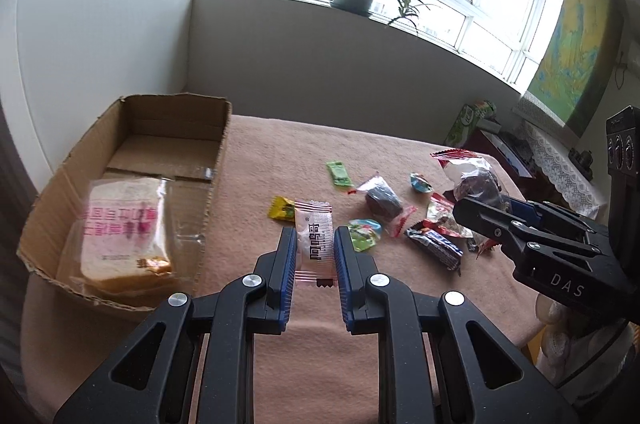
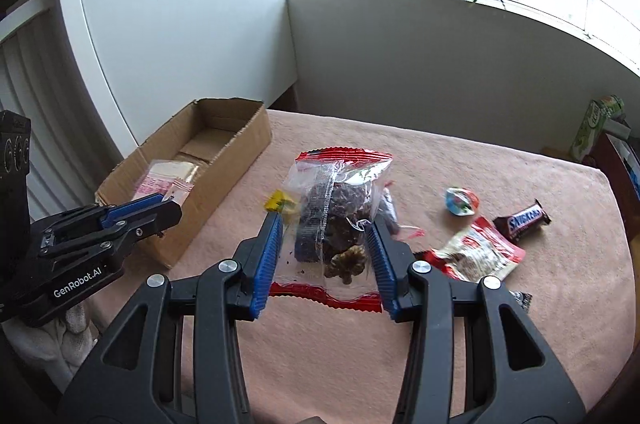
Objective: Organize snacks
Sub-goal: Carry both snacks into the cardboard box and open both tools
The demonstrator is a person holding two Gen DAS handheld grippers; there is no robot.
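Left wrist view: the left gripper (image 1: 315, 248) has its blue pads pinching a pink-and-white wafer packet (image 1: 315, 244), which sits right between the fingers, lifted over the peach tablecloth (image 1: 320, 364). The cardboard box (image 1: 120, 192) is just to the left with a bread pack (image 1: 124, 228) already inside. My worry is that the packet is thin and slick, so a quick swing toward the box could let it slide out short of the rim. Right wrist view: the right gripper (image 2: 324, 248) squeezes a clear red-edged nut bag (image 2: 336, 216) from both sides, the bag bulging up between the fingers. Risk here is crushing the contents, or the floppy bag dragging the Snickers bar (image 2: 524, 220) and other loose snacks around.
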